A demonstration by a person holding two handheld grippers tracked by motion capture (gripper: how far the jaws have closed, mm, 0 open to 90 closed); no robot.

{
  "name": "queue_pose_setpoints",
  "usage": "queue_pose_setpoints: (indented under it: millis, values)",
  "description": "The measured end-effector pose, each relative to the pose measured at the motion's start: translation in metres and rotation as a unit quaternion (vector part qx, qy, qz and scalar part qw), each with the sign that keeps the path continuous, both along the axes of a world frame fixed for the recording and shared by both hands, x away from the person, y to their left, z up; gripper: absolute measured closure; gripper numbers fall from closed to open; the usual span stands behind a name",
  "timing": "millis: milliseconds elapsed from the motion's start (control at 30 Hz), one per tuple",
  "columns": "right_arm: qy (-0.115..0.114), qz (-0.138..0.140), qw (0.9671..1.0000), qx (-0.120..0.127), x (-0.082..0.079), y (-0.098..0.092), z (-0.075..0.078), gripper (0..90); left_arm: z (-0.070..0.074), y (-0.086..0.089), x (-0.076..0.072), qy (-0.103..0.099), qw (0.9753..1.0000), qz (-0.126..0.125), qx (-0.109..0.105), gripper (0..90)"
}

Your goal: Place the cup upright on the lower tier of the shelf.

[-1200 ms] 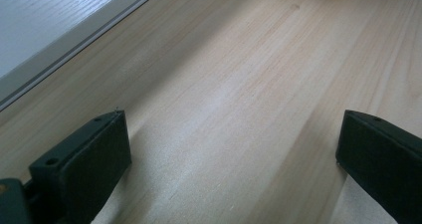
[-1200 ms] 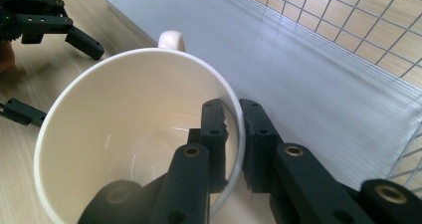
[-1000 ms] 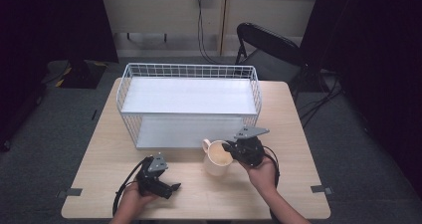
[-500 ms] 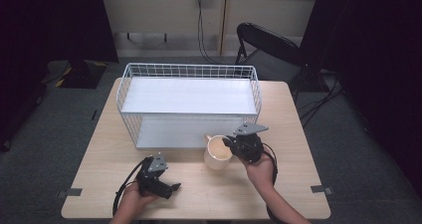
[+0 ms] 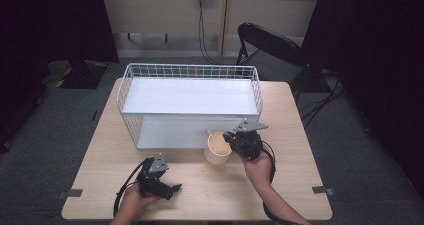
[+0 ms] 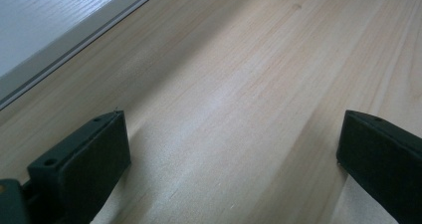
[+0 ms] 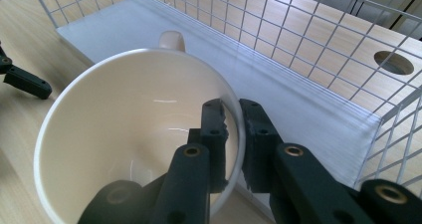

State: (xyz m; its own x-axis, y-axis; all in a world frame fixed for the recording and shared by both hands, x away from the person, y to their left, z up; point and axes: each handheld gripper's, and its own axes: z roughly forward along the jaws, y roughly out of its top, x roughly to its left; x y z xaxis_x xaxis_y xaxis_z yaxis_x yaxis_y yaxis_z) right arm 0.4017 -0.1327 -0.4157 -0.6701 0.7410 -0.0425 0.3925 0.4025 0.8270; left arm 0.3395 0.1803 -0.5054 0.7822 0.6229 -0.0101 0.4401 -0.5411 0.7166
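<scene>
A cream mug [image 5: 217, 148] hangs just in front of the white wire shelf rack [image 5: 190, 71], near its lower white shelf [image 5: 170, 132]. My right gripper [image 5: 233, 139] is shut on the mug's rim, one jaw inside and one outside; in the right gripper view the mug [image 7: 124, 134] sits close up, its handle pointing at the rack, with the right gripper [image 7: 233, 129] clamping the rim. My left gripper [image 5: 172, 187] rests low near the table's front left; in the left gripper view its jaws stand wide apart, the left gripper [image 6: 234, 144] open over bare wood.
The wooden table [image 5: 300, 150] carries the two-level rack, whose upper white shelf [image 5: 190, 96] is bare. A black folding chair [image 5: 267, 45] stands behind the table at the right. A round hole in the table [image 7: 393, 62] shows through the rack's mesh.
The right gripper has carried the mug slightly toward the rack's lower shelf. The left gripper has stayed put.
</scene>
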Motion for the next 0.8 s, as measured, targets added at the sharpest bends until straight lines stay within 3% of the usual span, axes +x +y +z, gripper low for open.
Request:
queue_pose_setpoints:
  millis: [800]
  values:
    - [-0.023,-0.047,0.9986,-0.007,0.0105,0.0062,-0.009,81.9,0.0,0.0,0.0,0.0,1.0,0.0,0.0,0.0]
